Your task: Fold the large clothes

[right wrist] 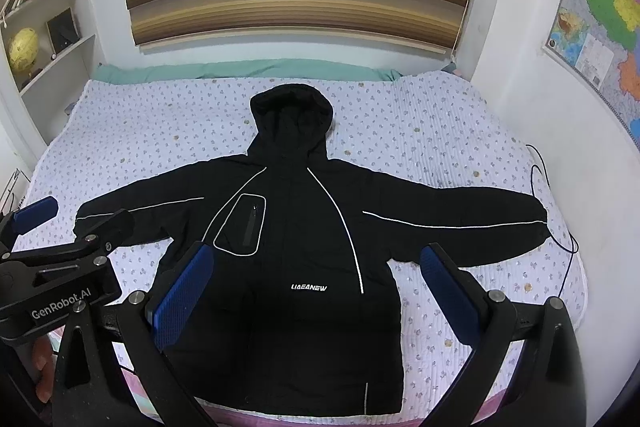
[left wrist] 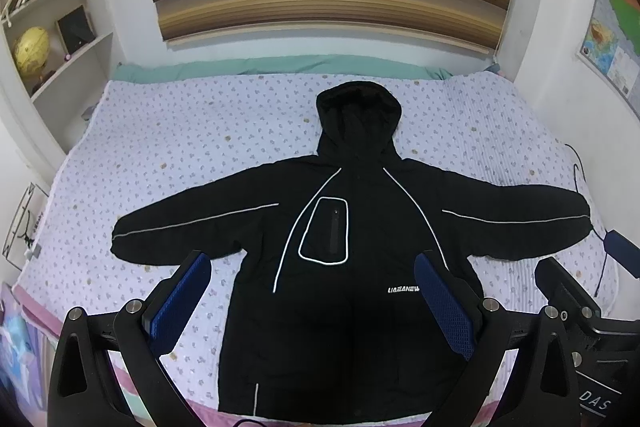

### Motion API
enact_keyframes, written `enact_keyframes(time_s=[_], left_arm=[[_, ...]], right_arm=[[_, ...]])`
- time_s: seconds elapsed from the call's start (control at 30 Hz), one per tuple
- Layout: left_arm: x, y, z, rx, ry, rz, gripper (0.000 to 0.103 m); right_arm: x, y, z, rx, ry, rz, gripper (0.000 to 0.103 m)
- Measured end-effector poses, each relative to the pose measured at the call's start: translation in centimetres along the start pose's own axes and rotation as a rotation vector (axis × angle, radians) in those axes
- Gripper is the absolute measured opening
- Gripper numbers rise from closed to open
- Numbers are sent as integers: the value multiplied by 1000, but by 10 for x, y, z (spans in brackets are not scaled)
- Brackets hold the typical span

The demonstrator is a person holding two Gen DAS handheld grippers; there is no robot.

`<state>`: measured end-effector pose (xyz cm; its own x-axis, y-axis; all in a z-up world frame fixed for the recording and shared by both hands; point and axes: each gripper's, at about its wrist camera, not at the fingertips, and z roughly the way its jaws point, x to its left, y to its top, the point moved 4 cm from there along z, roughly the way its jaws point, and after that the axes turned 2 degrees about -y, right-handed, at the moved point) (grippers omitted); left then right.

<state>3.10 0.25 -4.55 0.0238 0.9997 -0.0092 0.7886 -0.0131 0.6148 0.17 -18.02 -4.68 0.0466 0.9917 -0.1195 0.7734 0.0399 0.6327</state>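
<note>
A black hooded jacket (left wrist: 360, 227) (right wrist: 296, 227) lies flat and face up on the bed, hood toward the far wall and both sleeves spread out sideways. It has white piping, a chest pocket and a white logo. My left gripper (left wrist: 312, 258) hovers open above the jacket's lower left half, its blue pads (left wrist: 176, 303) wide apart and empty. My right gripper (right wrist: 316, 249) hangs open over the lower body of the jacket, holding nothing. Each gripper also shows at the edge of the other's view, the right gripper (left wrist: 588, 261) and the left gripper (right wrist: 76, 217).
The bed (left wrist: 160, 155) carries a lilac flowered quilt with a green cover (left wrist: 280, 65) along its far edge. A black cable (right wrist: 560, 219) lies by the right sleeve. A bookshelf with a globe (left wrist: 32, 49) stands on the left. A map (right wrist: 600, 27) hangs on the right wall.
</note>
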Motion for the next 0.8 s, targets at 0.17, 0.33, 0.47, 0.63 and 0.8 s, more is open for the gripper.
enact_keyframes(time_s=[0.17, 0.33, 0.47, 0.63, 0.8], left_arm=[[14, 5, 0, -18, -18, -32, 101], [64, 17, -8, -88, -29, -77, 101], [142, 42, -26, -177, -58, -149, 101], [260, 58, -30, -349, -196, -306, 101], [374, 33, 42, -397, 98, -363, 101]], right_arm=[[5, 6, 2, -36, 5, 7, 103], [3, 17, -10, -68, 33, -30, 103], [-18, 52, -61, -205, 50, -16, 103], [-37, 88, -117, -404, -67, -12, 103], [-46, 95, -101, -357, -29, 68, 103]])
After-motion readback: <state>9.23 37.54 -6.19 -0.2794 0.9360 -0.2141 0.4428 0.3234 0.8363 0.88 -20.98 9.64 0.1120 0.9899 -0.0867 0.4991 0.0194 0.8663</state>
